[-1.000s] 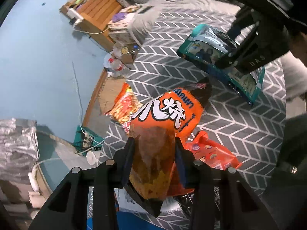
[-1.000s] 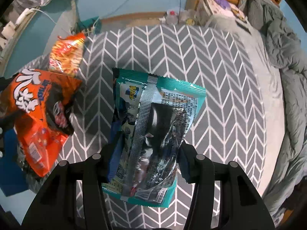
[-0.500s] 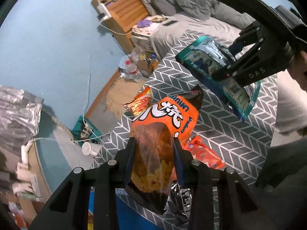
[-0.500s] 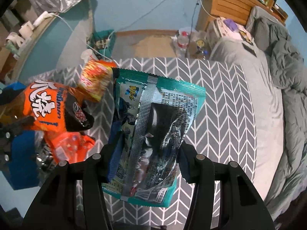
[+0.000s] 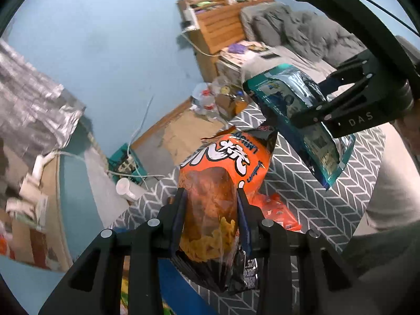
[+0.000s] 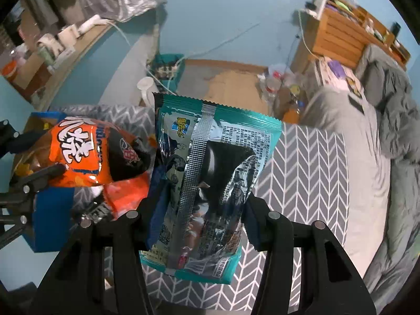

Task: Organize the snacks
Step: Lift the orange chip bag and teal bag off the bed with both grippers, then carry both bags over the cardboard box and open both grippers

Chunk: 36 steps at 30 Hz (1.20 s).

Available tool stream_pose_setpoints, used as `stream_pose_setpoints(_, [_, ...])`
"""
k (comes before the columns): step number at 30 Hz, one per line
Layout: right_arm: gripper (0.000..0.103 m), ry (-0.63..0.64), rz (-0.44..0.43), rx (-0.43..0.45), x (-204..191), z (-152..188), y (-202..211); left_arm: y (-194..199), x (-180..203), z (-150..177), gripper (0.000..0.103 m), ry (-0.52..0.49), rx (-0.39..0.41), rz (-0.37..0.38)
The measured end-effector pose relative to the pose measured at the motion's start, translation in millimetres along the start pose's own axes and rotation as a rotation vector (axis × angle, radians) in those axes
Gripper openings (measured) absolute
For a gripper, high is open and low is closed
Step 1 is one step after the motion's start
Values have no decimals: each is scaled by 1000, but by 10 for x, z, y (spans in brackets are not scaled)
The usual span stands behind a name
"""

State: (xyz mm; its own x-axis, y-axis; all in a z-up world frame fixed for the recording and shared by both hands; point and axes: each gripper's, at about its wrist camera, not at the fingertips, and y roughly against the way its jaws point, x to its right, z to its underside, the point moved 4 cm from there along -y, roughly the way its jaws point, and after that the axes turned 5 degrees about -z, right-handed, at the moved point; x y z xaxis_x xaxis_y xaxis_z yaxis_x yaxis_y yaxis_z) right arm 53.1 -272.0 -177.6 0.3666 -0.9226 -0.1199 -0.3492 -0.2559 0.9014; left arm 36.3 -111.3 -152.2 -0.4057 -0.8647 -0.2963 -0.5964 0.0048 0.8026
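My left gripper (image 5: 211, 197) is shut on an orange snack bag (image 5: 223, 173) with white lettering and holds it up above the grey chevron bedspread (image 5: 296, 183). The orange snack bag also shows at the left of the right wrist view (image 6: 86, 155). My right gripper (image 6: 202, 199) is shut on a teal snack bag (image 6: 210, 181), held in the air with its back seam toward the camera. The teal bag and right gripper also show in the left wrist view (image 5: 302, 120), up and to the right of the orange bag. Another red-orange packet (image 5: 278, 210) lies on the bedspread below.
A blue box (image 6: 50, 218) sits at the left under the left gripper. A wooden headboard shelf (image 6: 349, 34) and grey duvet (image 6: 393, 120) are at the right. The floor beyond the bed holds a teal power-strip box (image 5: 126, 165), a white cup (image 5: 128, 189) and bottles (image 5: 207, 99).
Both grippers have risen and tilted up with their bags, so more wall and floor shows. The loose yellow-orange packet on the bedspread has dropped out of sight.
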Motion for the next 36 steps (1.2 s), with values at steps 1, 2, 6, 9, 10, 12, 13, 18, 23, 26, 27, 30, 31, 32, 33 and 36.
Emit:
stream_pose_setpoints(1, [51, 11, -4, 4, -43, -27, 15, 25, -34, 18, 36, 15, 2, -6])
stream_pose_setpoints(2, [51, 22, -9, 8, -88, -52, 28, 53, -73, 37, 36, 32, 6, -12])
stream_pose_setpoints(6, [51, 68, -30, 22, -272, -152, 82, 194, -253, 119, 36, 114, 20, -44])
stream_pose_setpoints(9, [51, 105, -51, 36, -449, -237, 135, 314, -397, 189, 36, 175, 28, -70])
stream_pose_setpoints(10, [51, 120, -60, 41, -522, -268, 151, 361, -447, 222, 36, 195, 34, -83])
stream_pose_setpoints(12, [51, 144, -72, 48, -636, -314, 168, 465, -560, 288, 36, 235, 42, -103])
stream_pose_setpoints(13, [51, 162, -81, 53, -724, -343, 174, 505, -597, 318, 36, 249, 45, -113])
stream_pose_setpoints(18, [51, 229, -126, 66, -1094, -469, 184, 711, -801, 508, 36, 325, 53, -170])
stream_pose_setpoints(23, [51, 304, -179, 60, -1526, -556, 114, 875, -1045, 802, 36, 408, 42, -242])
stream_pose_setpoints(26, [51, 348, -211, 51, -1796, -592, 44, 931, -1183, 1005, 36, 459, 23, -280])
stream_pose_setpoints(27, [51, 359, -220, 48, -1870, -602, 22, 946, -1235, 1080, 36, 476, 15, -291])
stream_pose_setpoints(30, [51, 399, -254, 30, -2162, -621, -63, 976, -1355, 1253, 36, 513, -7, -319])
stream_pose_setpoints(31, [51, 416, -263, 21, -2270, -627, -97, 985, -1400, 1334, 36, 530, -17, -331])
stream_pose_setpoints(32, [51, 428, -269, 17, -2349, -634, -127, 984, -1439, 1409, 36, 548, -27, -337])
stream_pose_setpoints(33, [51, 441, -278, 9, -2447, -634, -171, 981, -1468, 1474, 36, 565, -35, -342])
stream_pose_setpoints(36, [51, 459, -307, -19, -2650, -628, -268, 954, -1593, 1722, 36, 631, -70, -354])
